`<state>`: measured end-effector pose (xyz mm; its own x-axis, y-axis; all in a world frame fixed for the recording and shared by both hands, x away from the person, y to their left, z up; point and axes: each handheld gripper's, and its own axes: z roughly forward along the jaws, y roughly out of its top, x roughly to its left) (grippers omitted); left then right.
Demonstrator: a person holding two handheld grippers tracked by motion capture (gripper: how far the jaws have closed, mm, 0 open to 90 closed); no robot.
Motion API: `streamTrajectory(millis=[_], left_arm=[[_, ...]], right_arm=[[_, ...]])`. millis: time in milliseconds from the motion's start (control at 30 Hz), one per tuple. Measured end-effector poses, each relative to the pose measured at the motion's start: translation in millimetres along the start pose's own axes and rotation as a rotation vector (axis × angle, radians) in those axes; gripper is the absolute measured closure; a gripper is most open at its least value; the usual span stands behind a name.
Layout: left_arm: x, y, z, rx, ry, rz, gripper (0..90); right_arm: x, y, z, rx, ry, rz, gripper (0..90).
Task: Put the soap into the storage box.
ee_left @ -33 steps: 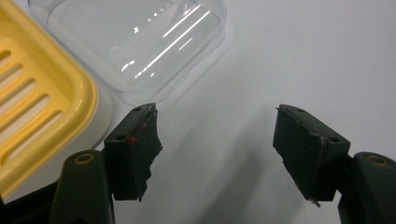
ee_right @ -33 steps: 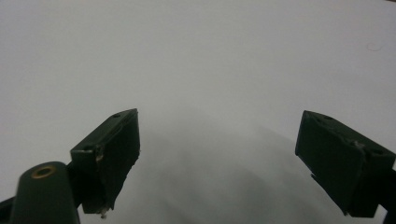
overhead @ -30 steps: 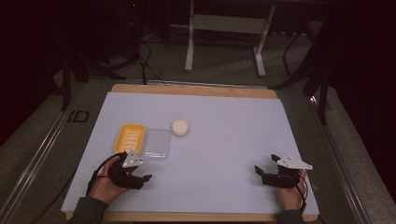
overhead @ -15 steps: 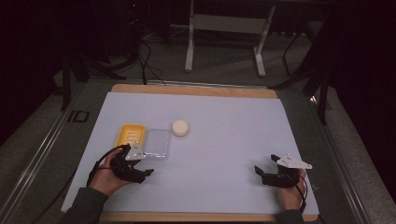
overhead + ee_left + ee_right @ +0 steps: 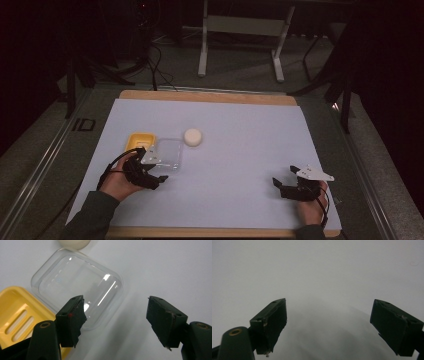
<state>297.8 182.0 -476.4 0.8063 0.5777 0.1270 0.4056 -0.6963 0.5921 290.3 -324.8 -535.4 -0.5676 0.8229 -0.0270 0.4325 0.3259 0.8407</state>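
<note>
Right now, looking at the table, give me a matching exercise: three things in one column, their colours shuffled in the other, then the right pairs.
Things:
1. soap dish
2. lid
3. round bar of soap

Colours:
A. clear, see-through
B. cream white
C. yellow

Pairs: 1-C, 2-A, 3-B.

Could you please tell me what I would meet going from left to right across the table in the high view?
Left hand-held gripper → round white soap → right hand-held gripper. The yellow soap dish and the clear lid overlap the left hand-held gripper's span, so I leave them out of the order.
</note>
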Motion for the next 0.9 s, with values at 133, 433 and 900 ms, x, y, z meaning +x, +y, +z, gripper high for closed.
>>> streamTrajectory(millis=[133, 433, 900], left_arm=[[3.6, 6.6, 1.4, 0.007, -0.001, 0.008, 31.1], [14.2, 19.3, 5.0, -0.007, 0.005, 0.000, 30.2], [26.3, 46.7, 9.2, -0.003, 0.007, 0.045, 26.1]], right_arm=[[-0.3, 0.0, 0.2, 0.000, 0.006, -0.002, 13.8], [-0.7, 0.0, 0.1, 0.001, 0.011, 0.000, 13.9], [-1.2, 0.0, 0.1, -0.001, 0.017, 0.006, 13.9]])
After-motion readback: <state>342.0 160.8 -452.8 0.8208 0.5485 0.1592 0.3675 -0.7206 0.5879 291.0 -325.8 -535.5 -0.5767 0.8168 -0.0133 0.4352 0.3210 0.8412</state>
